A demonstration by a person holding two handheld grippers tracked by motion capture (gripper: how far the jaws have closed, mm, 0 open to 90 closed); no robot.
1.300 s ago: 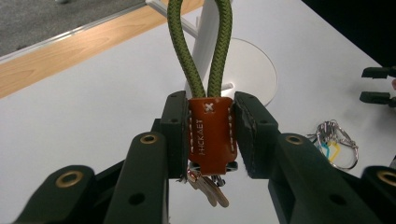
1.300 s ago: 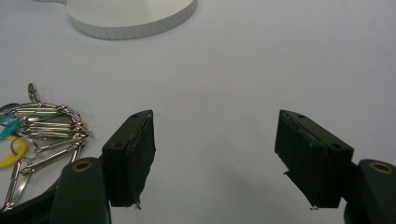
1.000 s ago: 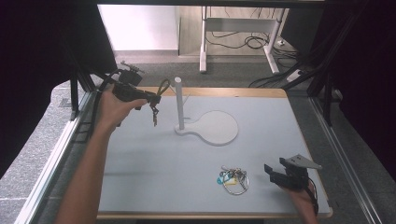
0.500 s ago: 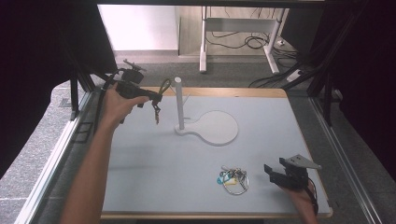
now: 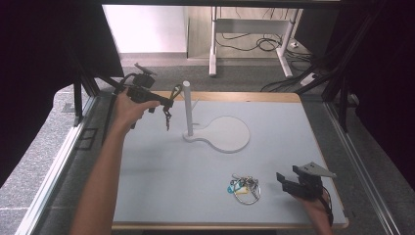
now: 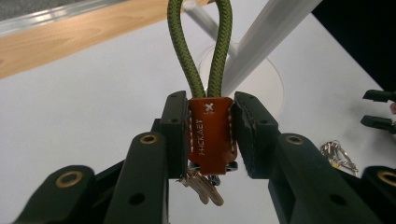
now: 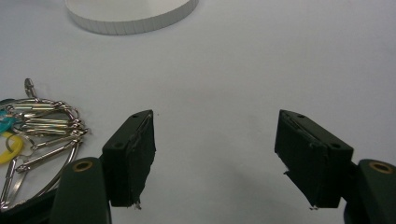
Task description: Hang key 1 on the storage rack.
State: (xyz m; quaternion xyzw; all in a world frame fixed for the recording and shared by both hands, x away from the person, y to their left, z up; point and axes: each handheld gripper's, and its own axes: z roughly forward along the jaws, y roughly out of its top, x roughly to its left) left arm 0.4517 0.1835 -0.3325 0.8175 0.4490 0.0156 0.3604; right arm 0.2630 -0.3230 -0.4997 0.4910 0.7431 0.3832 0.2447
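We had the key fob [image 6: 211, 135], an orange leather tab with a green cord loop [image 6: 201, 46] above it and keys [image 6: 203, 186] dangling beneath, pinched between the pads of the left gripper [image 6: 210, 135]. In the high view the fob [image 5: 168, 113] hung in the upper left of the frame, just beside the top of the white post [image 5: 187, 105], held there by the left gripper [image 5: 164, 102]. The loop looked close to the post's tip, though we could not tell whether it had cleared it. The post rose from a round white base [image 5: 226, 134] near the middle of the table [image 5: 161, 176].

Our worry was the loop: it was narrow, so coming down off centre could catch it on the post's rim and tip the stand or twist the fob in the pads. Letting go too early would drop the keys onto the table.

The right gripper [image 5: 289, 183] rested at the lower right of the high view with its jaws spread wide and nothing between them, just beside a second bunch of keys [image 5: 244, 187]. In the right gripper view that bunch [image 7: 32, 135] lay at the left edge.
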